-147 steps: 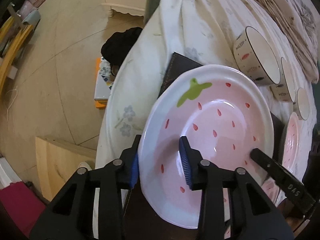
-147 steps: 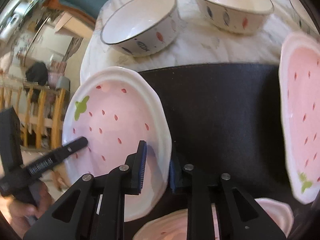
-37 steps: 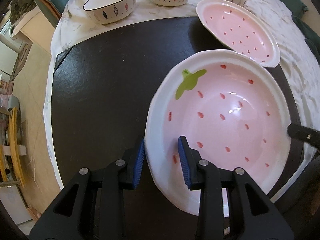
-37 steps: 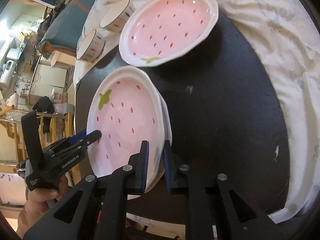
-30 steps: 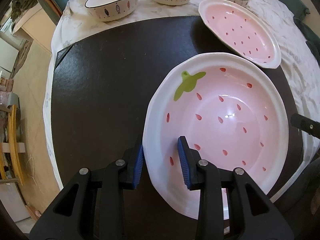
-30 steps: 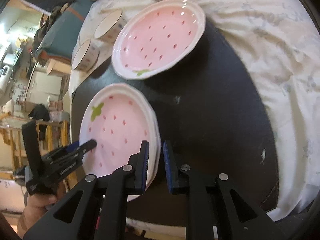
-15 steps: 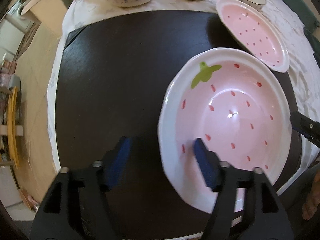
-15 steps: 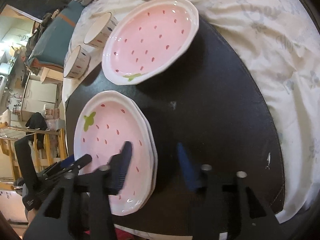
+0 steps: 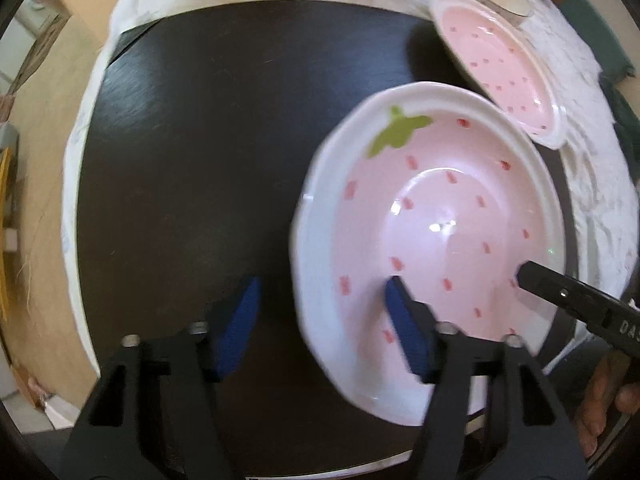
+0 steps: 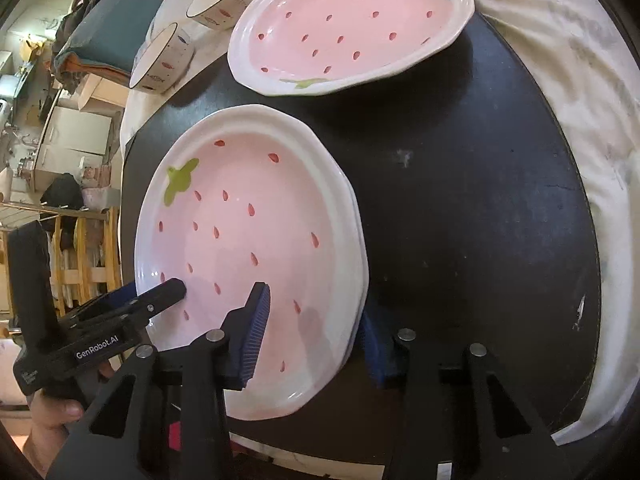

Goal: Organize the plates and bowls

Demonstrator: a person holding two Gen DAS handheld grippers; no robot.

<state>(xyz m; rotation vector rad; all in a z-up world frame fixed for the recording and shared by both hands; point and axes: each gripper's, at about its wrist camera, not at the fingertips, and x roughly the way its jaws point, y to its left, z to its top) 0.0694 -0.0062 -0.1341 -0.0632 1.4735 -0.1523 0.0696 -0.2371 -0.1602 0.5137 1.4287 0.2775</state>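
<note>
strawberry plate (image 10: 248, 240) stacked on another, empty, left claw (image 9: 320, 320) and right claw (image 10: 316, 336) open astride rim

A pink strawberry plate (image 10: 248, 240) with a white rim and green leaf lies flat atop another plate on the black mat. Beyond it a second strawberry plate (image 10: 352, 24) rests half on cloth (slightly tilted) — three fish-patterned bowls (image 10: 164, 60) stand behind.

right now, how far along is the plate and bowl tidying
Done: one strawberry plate sits stacked on a lower plate. In hand: nothing; left gripper and right gripper, jaws just closing slightly, straddle its rim without pressing. Left: the far plate and the bowls.
</note>
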